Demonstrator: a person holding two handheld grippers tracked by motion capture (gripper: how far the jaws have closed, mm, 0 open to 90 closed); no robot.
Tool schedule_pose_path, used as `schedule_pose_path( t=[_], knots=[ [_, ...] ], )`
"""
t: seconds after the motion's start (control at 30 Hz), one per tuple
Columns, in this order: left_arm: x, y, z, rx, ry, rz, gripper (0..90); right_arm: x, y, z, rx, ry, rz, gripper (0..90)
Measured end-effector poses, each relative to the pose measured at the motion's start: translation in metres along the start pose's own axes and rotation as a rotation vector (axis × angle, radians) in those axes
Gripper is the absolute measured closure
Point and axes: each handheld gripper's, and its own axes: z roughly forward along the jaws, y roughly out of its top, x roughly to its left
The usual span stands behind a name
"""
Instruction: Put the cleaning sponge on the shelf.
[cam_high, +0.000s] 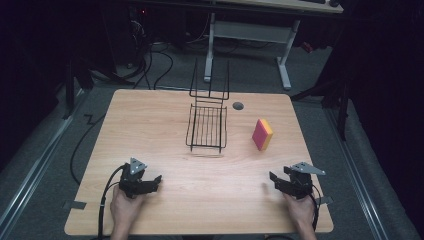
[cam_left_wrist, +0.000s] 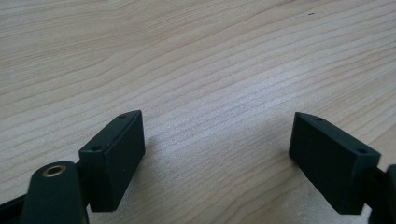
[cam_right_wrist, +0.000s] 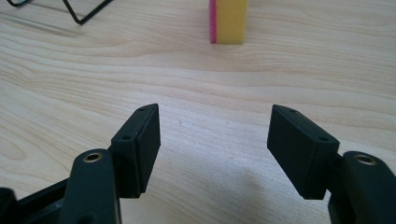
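Left tongs (cam_high: 150, 184): jaws apart, nothing between them, resting low over the near left part of the table (cam_high: 165, 130); in the left gripper view the tongs (cam_left_wrist: 217, 140) frame bare wood grain. Right tongs (cam_high: 274, 181): jaws likewise apart and empty, near the front right of the table; in the right gripper view the tongs (cam_right_wrist: 215, 135) face the sponge (cam_right_wrist: 228, 21), which stands well ahead of them.

Sponge (cam_high: 262, 134): one item, yellow body with a pink scouring face, standing on a narrow edge in the right half of the table, well apart from both tongs. From the high view its long axis runs from near-left to far-right, slightly tilted off the table's depth line; the pink face is turned toward the left, toward the rack, the yellow edge toward the right.

Wire rack (cam_high: 207, 127): one item, black, at the table's centre toward the far side, its long axis running front to back, with upright prongs at its far end near the far edge. A dark round grommet (cam_high: 238, 106) sits just right of those prongs.

Count: two tongs, one sponge, one rack.

Clearances: open wood lies between the sponge and the rack, and a broad band of bare surface spans the near half between the two tongs. The sponge stands clear of the right edge; both tongs sit close to the front edge.
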Motion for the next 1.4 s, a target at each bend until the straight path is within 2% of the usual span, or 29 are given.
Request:
schedule_pose_path(
  t=[0.4,0.7,1.03,1.4],
  knots=[
    [0.0,0.0,0.0,0.0,-0.001,-0.001,18.9,0.009,0.017,-0.013,-0.046,0.032,-0.008,35.4],
    [0.0,0.0,0.0,-0.001,-0.001,-0.001,18.9,0.013,0.033,-0.013,-0.064,0.041,-0.024,34.6],
    [0.0,0.0,0.0,0.001,0.001,0.002,18.9,0.016,0.056,-0.006,-0.08,0.027,-0.066,33.1],
    [0.0,0.0,0.0,0.001,0.001,0.002,18.9,0.012,0.072,0.0,-0.085,0.025,-0.039,32.8]
  ],
)
